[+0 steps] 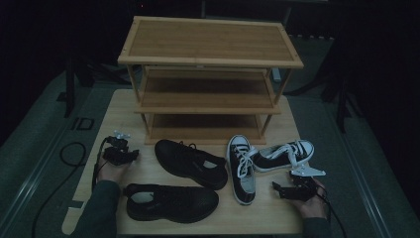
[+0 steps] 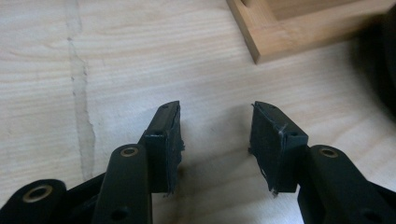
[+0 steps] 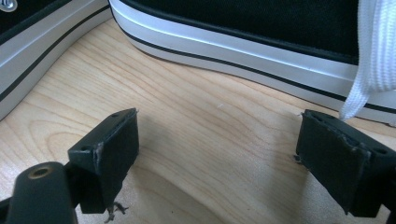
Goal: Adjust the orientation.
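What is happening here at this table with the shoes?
A person holds the left gripper and the right gripper, both open and holding nothing, over a light wooden table. Two black mesh shoes and two black-and-white canvas sneakers lie before an empty three-tier bamboo rack.

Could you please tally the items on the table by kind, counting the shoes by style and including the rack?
All-black shoes: 2, one nearer the rack and one at the front edge
Black-and-white sneakers: 2, one pointing toward the front and one lying sideways
Wooden shoe rack: 1
Total: 5
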The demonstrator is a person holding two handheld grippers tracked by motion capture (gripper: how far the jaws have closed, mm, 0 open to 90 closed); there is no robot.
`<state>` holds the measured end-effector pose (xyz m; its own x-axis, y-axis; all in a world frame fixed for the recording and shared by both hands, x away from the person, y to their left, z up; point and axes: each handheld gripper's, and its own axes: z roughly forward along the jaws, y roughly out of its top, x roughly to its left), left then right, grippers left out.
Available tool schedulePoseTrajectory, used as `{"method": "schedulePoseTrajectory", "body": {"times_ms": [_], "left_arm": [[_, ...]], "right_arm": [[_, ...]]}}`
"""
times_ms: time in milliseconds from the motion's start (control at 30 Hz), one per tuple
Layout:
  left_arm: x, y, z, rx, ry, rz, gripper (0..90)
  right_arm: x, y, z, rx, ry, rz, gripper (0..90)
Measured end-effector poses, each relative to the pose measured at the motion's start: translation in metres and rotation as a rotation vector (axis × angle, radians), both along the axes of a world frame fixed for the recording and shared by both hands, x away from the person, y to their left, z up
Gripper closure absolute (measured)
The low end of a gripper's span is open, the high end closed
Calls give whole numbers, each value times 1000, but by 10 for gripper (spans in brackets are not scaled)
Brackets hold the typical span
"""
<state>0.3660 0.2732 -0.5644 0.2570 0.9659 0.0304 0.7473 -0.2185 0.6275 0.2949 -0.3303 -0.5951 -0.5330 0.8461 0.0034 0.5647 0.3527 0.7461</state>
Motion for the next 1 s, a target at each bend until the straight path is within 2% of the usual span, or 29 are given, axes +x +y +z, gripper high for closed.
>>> {"method": "schedulePoseTrajectory", "body": {"times_ms": [167,300,533,700,867,933,1000], "left_arm": [[-1,1,2,3,24,-18,511],[-2,1,3,8,35,-41,534],[-2,0,5,-8,45,-52,539],[-5,-1,14,-25,40,-72,539],[-10,-4,23,-32,45,-114,554],[-11,-6,27,-34,60,-122,553],[-11,-8,32,-32,94,-122,553]], "right_arm": [[0,0,0,0,1,-1,129],[0,0,0,-1,-3,3,136],[0,0,0,-1,-2,4,136],[0,0,0,-2,-2,6,136],[0,0,0,-1,-2,5,136],[0,0,0,-2,-2,6,136],[0,0,0,-1,-2,5,136]]}}
